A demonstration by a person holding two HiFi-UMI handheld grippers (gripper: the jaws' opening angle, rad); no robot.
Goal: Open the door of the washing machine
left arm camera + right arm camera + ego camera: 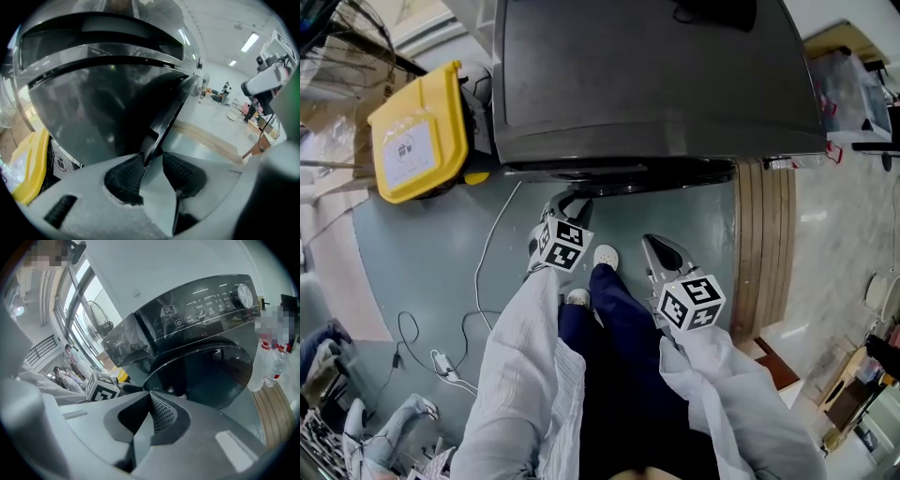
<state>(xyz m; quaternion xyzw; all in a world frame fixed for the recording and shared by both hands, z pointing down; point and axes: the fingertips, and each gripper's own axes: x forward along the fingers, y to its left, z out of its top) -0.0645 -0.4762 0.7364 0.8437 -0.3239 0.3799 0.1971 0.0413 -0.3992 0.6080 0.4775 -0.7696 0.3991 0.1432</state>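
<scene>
A dark front-loading washing machine (656,75) stands ahead of me, its round glass door (619,173) low on its front. My left gripper (572,202) reaches up to the door's left side. In the left gripper view its jaws (152,166) are shut on the black edge of the door (168,117), which runs up between the pads. My right gripper (661,251) hangs a little back from the door (201,376), shut with nothing between its jaws (150,401). The control panel (206,305) shows above the door.
A yellow-lidded bin (417,141) stands left of the machine. A wooden strip (766,244) runs along the floor on the right. Cables (478,281) lie on the grey floor at the left. Plastic bottles (269,366) stand beside the machine's right side.
</scene>
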